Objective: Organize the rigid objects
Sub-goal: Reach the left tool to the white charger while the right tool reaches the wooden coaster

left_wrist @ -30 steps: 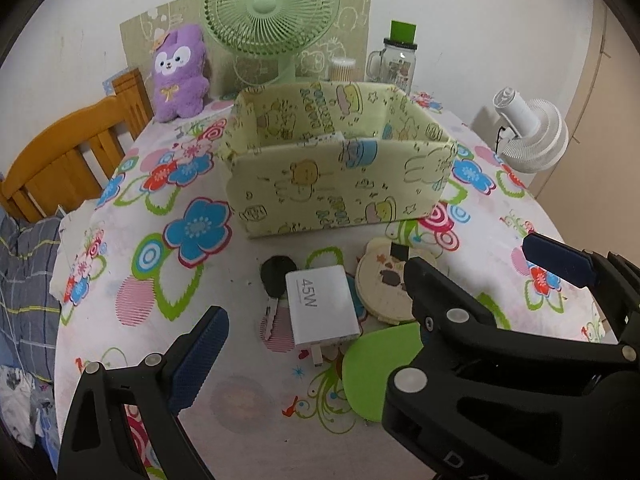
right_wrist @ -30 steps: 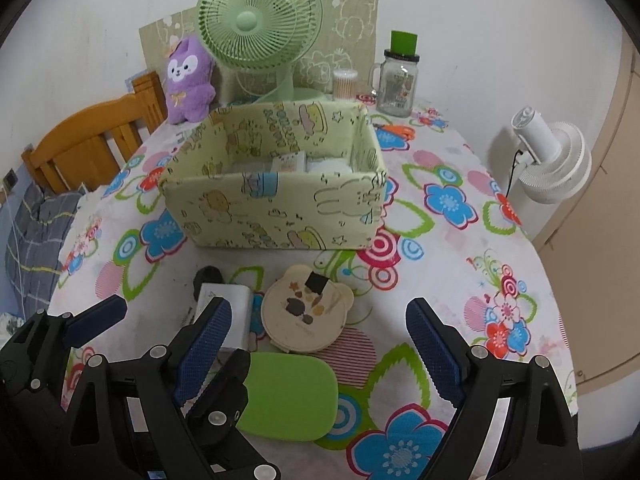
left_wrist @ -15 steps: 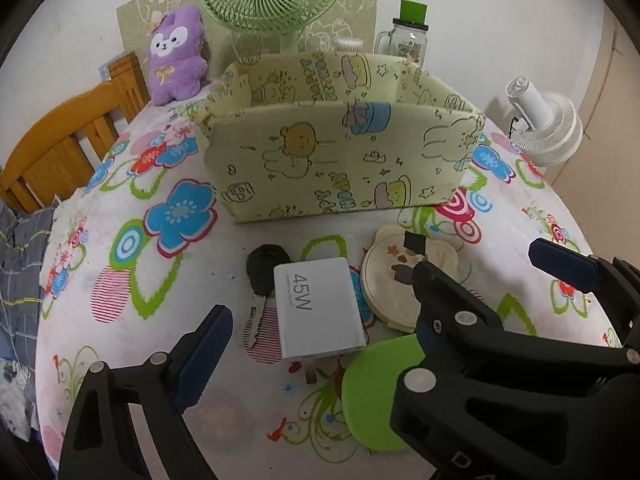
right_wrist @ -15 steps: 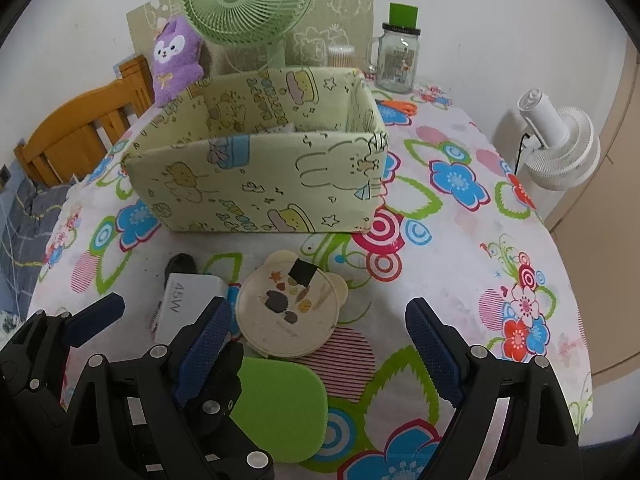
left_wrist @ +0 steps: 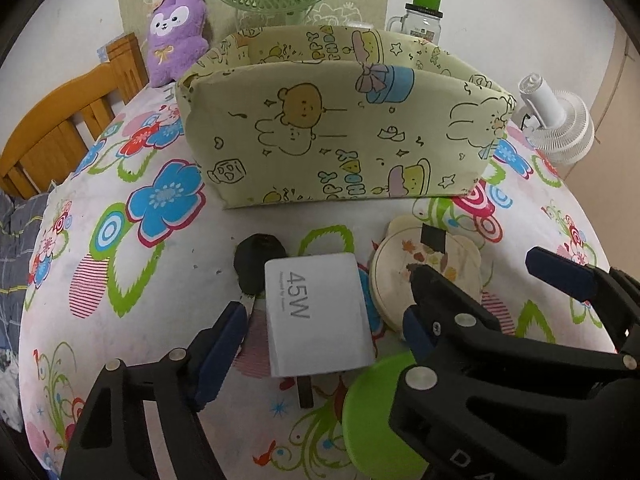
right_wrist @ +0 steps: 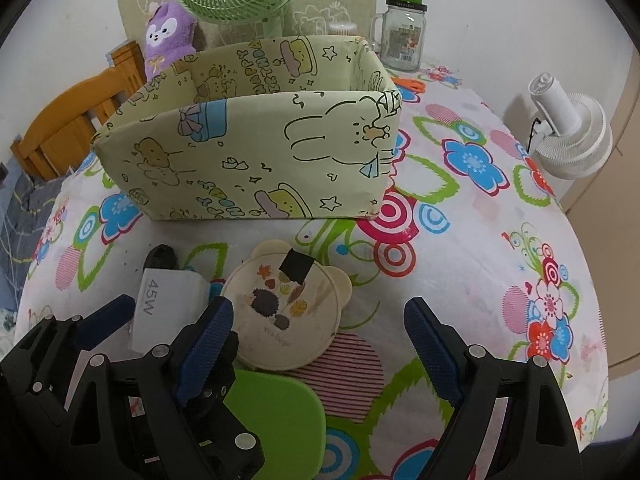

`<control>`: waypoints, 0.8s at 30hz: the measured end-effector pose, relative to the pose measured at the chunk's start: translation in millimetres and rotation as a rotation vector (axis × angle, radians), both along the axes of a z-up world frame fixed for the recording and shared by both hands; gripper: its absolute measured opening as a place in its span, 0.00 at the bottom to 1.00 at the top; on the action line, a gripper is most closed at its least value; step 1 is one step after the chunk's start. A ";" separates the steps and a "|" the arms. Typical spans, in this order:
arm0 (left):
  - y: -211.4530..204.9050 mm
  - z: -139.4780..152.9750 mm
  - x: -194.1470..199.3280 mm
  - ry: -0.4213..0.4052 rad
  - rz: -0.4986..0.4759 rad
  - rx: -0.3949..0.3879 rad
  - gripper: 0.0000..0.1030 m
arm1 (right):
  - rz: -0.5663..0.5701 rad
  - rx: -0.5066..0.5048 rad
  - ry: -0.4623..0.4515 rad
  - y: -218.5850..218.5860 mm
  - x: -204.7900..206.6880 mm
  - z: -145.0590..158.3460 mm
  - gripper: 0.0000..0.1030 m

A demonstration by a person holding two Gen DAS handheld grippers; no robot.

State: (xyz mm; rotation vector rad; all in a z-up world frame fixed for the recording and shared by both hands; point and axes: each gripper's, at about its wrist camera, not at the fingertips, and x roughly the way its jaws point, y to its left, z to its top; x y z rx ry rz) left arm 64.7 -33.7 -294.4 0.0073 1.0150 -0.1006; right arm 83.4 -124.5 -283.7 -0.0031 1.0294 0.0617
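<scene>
Closing left fingers [left_wrist: 222,346] around 45W charger [left_wrist: 316,312] | prongs toward camera | right fingers [right_wrist: 428,344] spread

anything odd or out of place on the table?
Mild oddities only. The white 45W charger block lies partly over the black-headed key, prongs toward the camera. The round cream bear-eared case has a black square patch stuck on its lid. Nothing spilled or visibly broken.

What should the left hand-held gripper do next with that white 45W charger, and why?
Probably finish closing on the white charger. The left hand-held gripper is closing, the charger lies between its pads, not yet pinched, and the yellow box stands open just behind it.
</scene>
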 end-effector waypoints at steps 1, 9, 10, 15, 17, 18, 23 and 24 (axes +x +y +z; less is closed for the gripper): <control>0.2 -0.1 0.7 -0.003 0.002 0.000 0.80 | 0.000 0.001 0.002 0.0 1.5 -0.7 0.87; 1.4 2.5 -0.8 -0.006 0.011 0.002 0.64 | 0.014 -0.005 0.011 5.0 6.5 -1.6 0.87; 2.3 2.8 -0.7 -0.002 0.008 -0.005 0.60 | 0.016 -0.005 0.012 6.4 6.8 -1.5 0.87; 8.9 2.0 0.8 0.015 -0.007 -0.025 0.50 | 0.027 -0.008 0.020 14.5 8.0 -2.7 0.87; 11.0 2.4 0.2 0.017 -0.009 -0.019 0.49 | 0.029 -0.004 0.024 16.9 8.2 -3.7 0.87; 11.6 2.4 0.1 0.017 -0.010 -0.016 0.49 | 0.031 0.000 0.025 17.9 8.5 -4.0 0.87; 16.7 2.0 -0.8 0.008 -0.002 0.007 0.49 | 0.022 0.014 0.023 23.4 9.7 -7.5 0.87; 17.4 1.2 -0.5 0.006 -0.005 0.013 0.48 | 0.018 0.015 0.025 23.7 10.2 -8.7 0.87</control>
